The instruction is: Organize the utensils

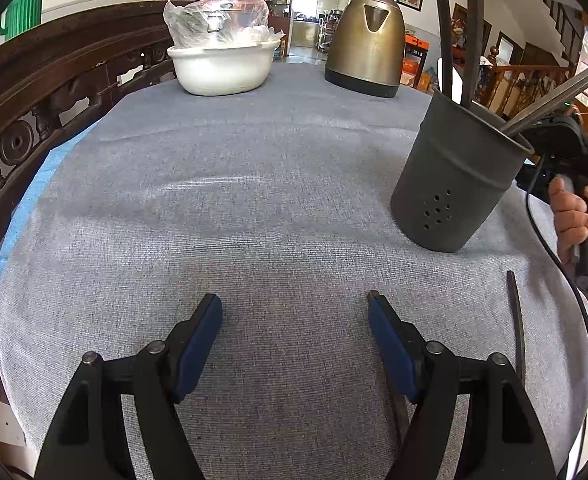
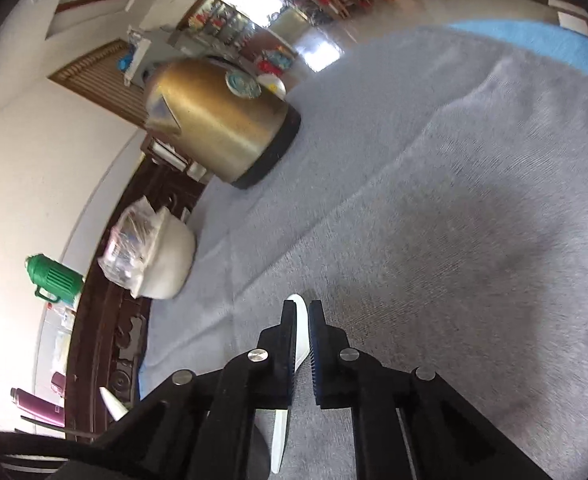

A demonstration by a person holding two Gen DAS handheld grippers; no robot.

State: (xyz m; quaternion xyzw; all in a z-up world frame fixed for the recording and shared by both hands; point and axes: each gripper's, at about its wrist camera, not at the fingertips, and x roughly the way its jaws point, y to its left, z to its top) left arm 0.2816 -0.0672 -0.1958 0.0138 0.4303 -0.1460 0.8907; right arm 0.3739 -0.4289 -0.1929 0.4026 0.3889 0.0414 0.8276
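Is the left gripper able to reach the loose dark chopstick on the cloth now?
Probably yes. The left gripper is open and holds nothing, and the chopstick lies flat on the grey cloth just to its right. Nothing stands between them; the utensil holder sits farther back.

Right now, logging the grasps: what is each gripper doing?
Left gripper: open, holding nothing.
Right gripper: closed on a white plastic utensil.
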